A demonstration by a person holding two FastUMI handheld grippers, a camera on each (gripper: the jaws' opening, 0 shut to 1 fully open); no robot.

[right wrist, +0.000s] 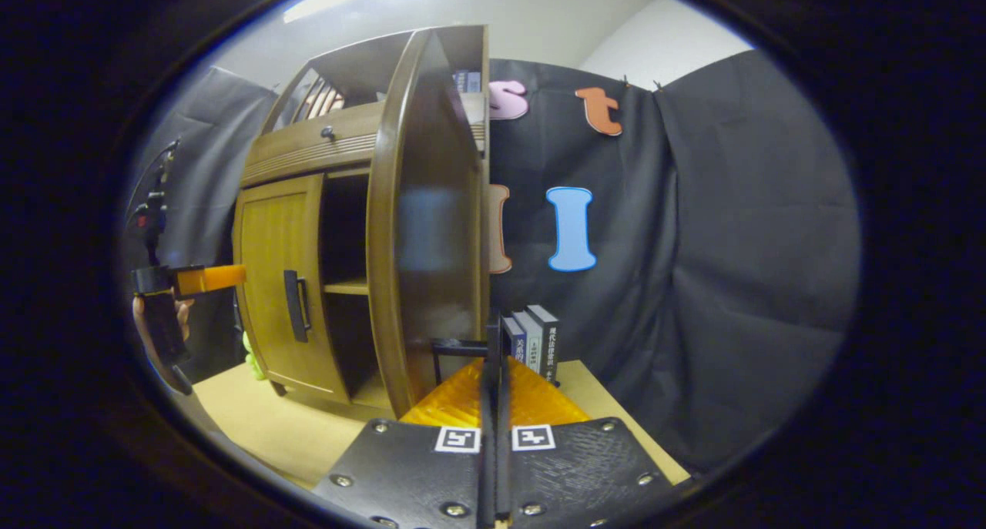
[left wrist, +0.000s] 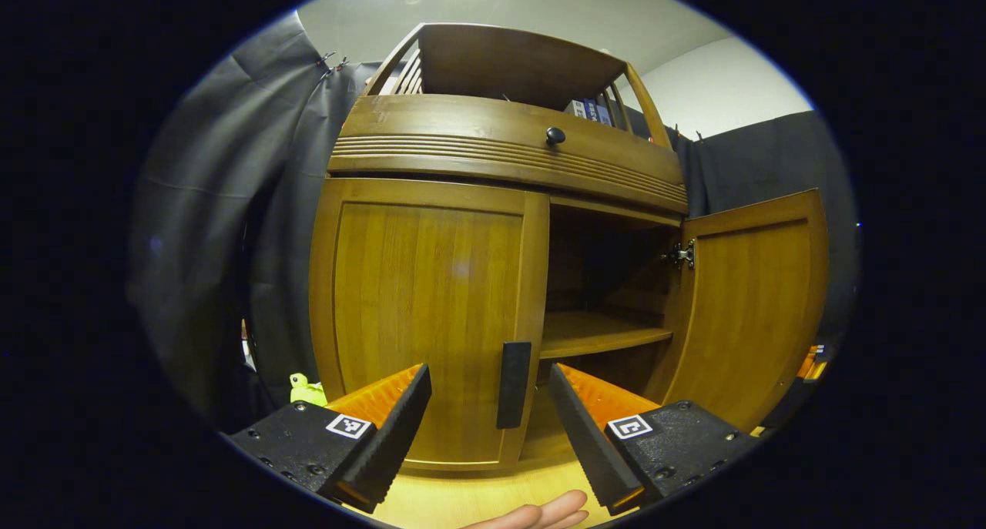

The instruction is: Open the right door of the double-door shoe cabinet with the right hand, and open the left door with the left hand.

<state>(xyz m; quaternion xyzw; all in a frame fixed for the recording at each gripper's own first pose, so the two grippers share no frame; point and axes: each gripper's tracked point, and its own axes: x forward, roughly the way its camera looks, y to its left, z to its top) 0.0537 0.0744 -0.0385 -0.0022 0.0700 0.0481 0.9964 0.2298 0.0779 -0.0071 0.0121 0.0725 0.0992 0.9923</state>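
In front of the closed left door (left wrist: 427,321), the left gripper (left wrist: 489,406) has its fingers wide apart around the handle (left wrist: 513,384), not touching it. The right gripper (right wrist: 493,375) has its fingers pressed together at the right door's handle (right wrist: 461,349); I cannot tell if they grip it.

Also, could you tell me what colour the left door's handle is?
Black; the handle shows best in the left gripper view.

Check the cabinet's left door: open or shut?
Shut: the left door sits flush in its frame; the right door is swung open, exposing the shelf.
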